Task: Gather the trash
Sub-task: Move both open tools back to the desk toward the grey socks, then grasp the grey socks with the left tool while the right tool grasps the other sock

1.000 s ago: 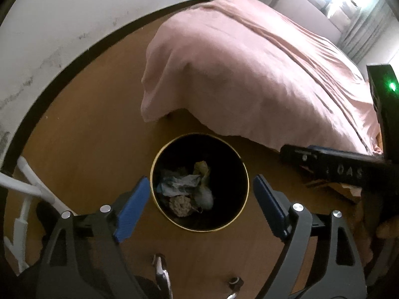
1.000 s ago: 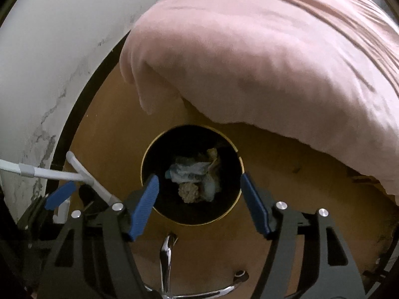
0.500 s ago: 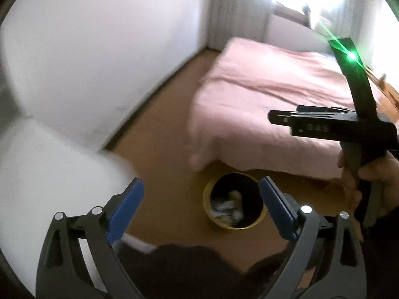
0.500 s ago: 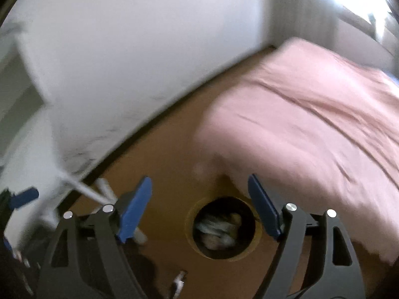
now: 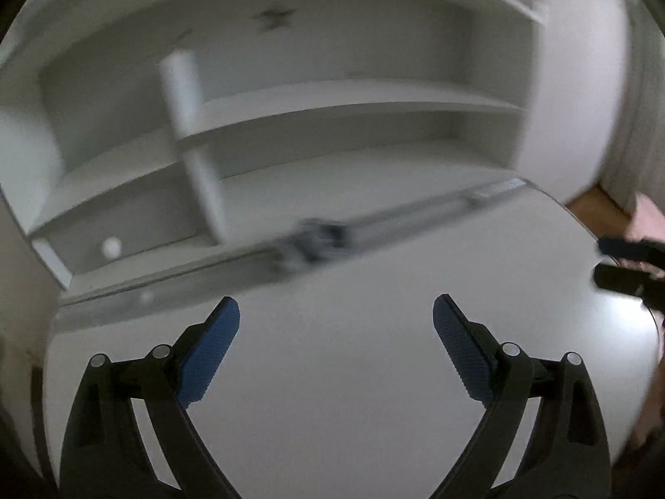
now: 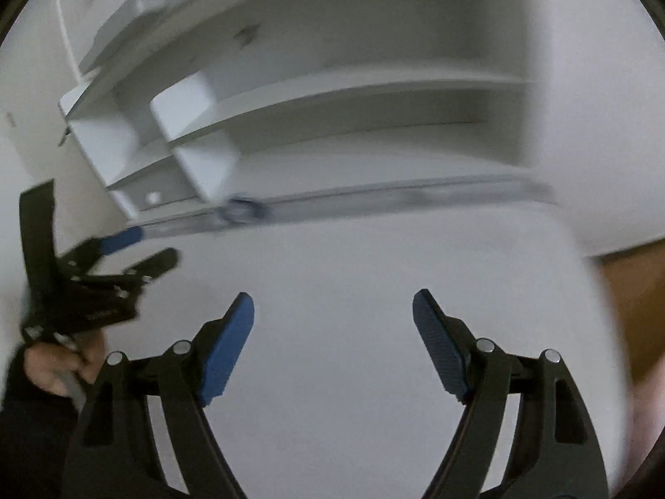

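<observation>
- left gripper (image 5: 336, 334): jaws spread wide, nothing between the blue pads (image 5: 208, 355); it hangs above the white desk (image 5: 332, 395).
- right gripper (image 6: 332, 328): jaws spread wide, holding nothing, also above the desk surface.
- the left gripper is visible at the left edge of the right wrist view, gripped by a hand (image 6: 54, 368); the right gripper shows at the right edge of the left wrist view.
- white shelf unit (image 5: 291, 124): sits at the rear of the desk, with a horizontal shelf and an upright divider (image 5: 195, 154); a grey rail (image 5: 374, 224) runs along its base.
- brown floor (image 6: 636, 291): visible beyond the right desk edge.
- trash: cannot be made out in either view; both frames are motion-blurred.
</observation>
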The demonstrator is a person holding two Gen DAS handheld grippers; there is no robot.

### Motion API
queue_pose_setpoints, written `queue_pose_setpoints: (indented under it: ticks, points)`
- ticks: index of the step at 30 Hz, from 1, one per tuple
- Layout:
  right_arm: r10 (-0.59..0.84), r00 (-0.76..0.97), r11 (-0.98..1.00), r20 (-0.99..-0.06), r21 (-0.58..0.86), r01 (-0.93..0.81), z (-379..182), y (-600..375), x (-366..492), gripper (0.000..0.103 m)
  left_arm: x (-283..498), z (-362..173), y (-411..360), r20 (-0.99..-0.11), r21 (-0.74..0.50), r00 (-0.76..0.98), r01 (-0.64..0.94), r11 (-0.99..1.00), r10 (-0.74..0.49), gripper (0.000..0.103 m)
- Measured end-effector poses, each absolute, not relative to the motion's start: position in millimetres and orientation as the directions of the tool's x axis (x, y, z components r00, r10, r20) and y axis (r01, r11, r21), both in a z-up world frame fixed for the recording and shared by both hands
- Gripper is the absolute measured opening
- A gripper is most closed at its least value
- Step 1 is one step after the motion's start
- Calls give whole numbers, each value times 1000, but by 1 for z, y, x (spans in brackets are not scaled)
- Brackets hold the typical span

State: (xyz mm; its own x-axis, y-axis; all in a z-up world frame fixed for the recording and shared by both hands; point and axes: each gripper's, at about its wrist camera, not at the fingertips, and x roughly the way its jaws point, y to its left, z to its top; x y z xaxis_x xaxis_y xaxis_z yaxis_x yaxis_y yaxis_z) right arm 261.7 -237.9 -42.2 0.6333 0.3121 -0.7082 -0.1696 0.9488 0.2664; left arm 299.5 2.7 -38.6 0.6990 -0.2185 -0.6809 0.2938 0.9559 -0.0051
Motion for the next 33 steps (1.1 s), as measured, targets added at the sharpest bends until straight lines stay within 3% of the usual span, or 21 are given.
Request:
queue_pose_setpoints:
  ticks: [3,6,12,16,18,19,20,23,26,33]
  points:
    - [363,600,932,-713,285,-224,-57,-191,324,69,334,-54,28,-706,-56,674,252,966,-217,91]
    - [394,564,919,-725,311,-242,-75,-159,377,65,352,-69,23,-705,17,685,274,962,-183,91]
    - [425,506,905,-750,354,-236,-103,-139,422,63,393,-91,29,-731,-4,652,289,957,-200,91]
    - [418,507,908,-753,333,-255,-105,-128,442,61,407,-96,32,-756,-62,608,302,951,-242,82]
    - [418,511,908,-751,330,-258,-107,-128,443,55,411,-98,30,-767,-64,592,316,947,-249,68]
    - [417,515,908,-749,324,-265,-107,-126,441,47,413,-101,28,-770,-54,588,325,944,-246,59]
    - [419,511,907,-751,320,-274,-108,-124,440,26,414,-103,27,-780,-55,574,335,941,-250,42]
    - [398,526,914,-751,280,-293,-107,-124,427,5,407,-100,21,-780,-79,564,340,937,-271,14]
    - [401,555,915,-729,285,-286,-97,-133,412,5,397,-95,17,-777,-66,576,329,942,-255,8]
    - [379,618,925,-689,276,-260,-59,-173,342,4,339,-61,-23,-746,-19,611,379,925,-266,7]
